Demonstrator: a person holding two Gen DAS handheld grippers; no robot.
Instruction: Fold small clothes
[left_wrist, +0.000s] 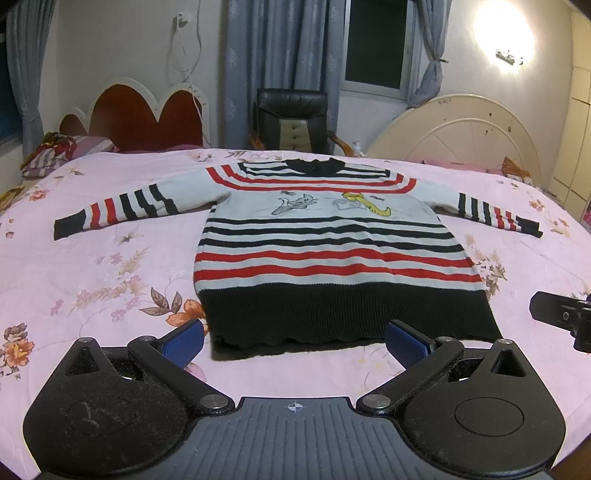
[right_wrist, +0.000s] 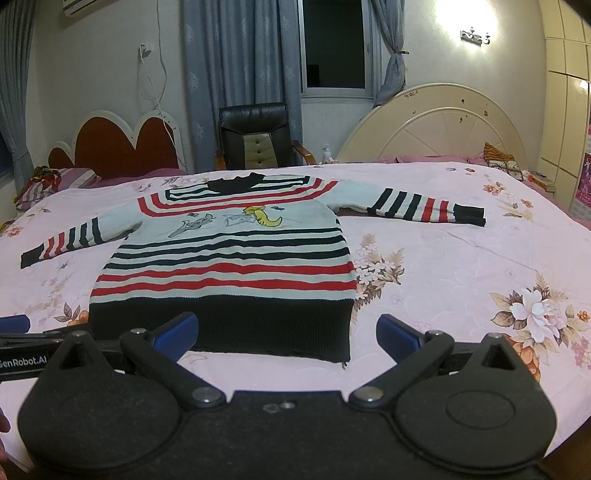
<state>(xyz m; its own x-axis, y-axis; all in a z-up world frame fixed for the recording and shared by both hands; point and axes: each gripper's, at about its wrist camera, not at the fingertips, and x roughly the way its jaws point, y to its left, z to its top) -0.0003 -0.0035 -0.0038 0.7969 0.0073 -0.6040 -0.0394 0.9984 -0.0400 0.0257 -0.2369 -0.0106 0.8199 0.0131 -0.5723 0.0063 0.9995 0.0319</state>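
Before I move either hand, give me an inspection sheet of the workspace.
Surface: bed with pink floral sheet, lightly creased.
Job's things: striped sweater lying flat, front up, both sleeves spread, black hem nearest.
Clutter: folded cloth at left pillow; items near cream headboard.
Grippers: left tongs open, short of the hem; right tongs open at the hem's right corner.
Cables: white cord hanging from a wall socket.
Surroundings: black chair, curtains, dark window, wall lamp lit.
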